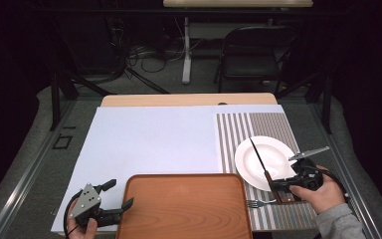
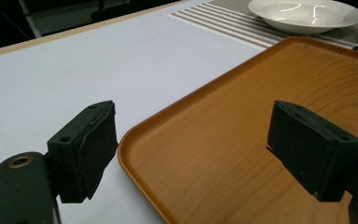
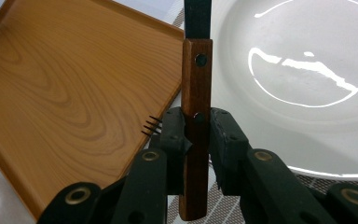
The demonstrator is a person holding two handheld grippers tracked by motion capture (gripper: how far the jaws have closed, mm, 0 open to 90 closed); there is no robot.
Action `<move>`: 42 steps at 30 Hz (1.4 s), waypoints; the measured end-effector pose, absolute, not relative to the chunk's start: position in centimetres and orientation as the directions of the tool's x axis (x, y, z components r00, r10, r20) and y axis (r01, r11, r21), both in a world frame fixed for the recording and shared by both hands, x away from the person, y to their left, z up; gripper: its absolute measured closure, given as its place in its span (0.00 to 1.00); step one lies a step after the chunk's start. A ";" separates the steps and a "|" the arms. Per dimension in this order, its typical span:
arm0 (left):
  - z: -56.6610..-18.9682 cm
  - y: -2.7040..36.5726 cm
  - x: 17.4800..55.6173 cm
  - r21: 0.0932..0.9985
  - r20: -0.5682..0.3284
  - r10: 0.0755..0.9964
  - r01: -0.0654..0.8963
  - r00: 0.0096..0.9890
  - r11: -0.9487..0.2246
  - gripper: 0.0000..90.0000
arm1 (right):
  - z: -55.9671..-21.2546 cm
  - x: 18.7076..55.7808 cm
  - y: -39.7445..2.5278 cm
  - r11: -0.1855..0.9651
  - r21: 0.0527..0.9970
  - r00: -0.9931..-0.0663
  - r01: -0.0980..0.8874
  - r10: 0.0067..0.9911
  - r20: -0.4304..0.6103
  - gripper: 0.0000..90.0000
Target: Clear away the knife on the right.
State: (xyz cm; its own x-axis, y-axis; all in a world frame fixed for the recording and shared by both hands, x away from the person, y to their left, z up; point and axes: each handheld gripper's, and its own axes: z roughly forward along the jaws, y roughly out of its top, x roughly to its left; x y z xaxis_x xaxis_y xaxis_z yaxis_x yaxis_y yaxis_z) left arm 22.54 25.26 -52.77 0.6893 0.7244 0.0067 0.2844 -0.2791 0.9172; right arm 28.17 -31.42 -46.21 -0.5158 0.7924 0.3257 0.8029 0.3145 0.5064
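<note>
My right gripper [image 1: 280, 187] [image 3: 196, 136] is shut on the wooden handle of a knife [image 1: 258, 158] [image 3: 196, 77]. The knife's dark blade points up and away over a white plate [image 1: 273, 152] [image 3: 307, 70]. The plate rests on a striped placemat [image 1: 258, 127]. A fork [image 1: 260, 202] lies on the mat between the plate and a brown wooden tray [image 1: 184, 206] [image 2: 242, 116] [image 3: 65, 84]; its tines [image 3: 151, 126] peek out beside my jaw. My left gripper [image 1: 119, 194] [image 2: 196, 140] stands open at the tray's near left corner, one jaw over the tray and one over the white sheet, holding nothing.
A white sheet [image 1: 149, 139] covers most of the table, with the mat [image 2: 223, 21] on its right part. Behind the table stand a dark folding chair [image 1: 253, 55], a white table leg [image 1: 186, 47] and floor cables. Metal rails run along both sides.
</note>
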 end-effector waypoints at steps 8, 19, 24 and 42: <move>-52.8 25.3 22.5 0.918 0.007 0.725 0.284 0.689 -0.279 0.18 | -46.4 27.3 -29.8 0.336 0.509 -0.533 0.793 0.787 0.311 0.85; -52.7 25.3 22.5 0.917 0.012 0.723 0.280 0.691 -0.283 0.18 | -46.8 26.4 -27.9 0.353 0.534 -0.572 0.768 0.754 0.323 0.85; -52.7 25.3 22.5 0.918 0.011 0.723 0.281 0.691 -0.282 0.18 | -47.1 26.2 -27.1 0.359 0.530 -0.579 0.768 0.742 0.337 0.85; -52.7 25.3 22.5 0.916 0.016 0.719 0.278 0.694 -0.289 0.18 | -48.7 25.5 -24.8 0.368 0.541 -0.612 0.756 0.690 0.386 0.85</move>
State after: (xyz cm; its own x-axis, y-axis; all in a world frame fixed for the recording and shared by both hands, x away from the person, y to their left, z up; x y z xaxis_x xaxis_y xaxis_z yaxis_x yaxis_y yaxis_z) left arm 22.46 25.29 -52.67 0.6943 0.7195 0.0157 0.2783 -0.2886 0.9161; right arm 25.48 -24.83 -48.67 -0.6122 0.6903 0.3855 0.7560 0.3683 0.5412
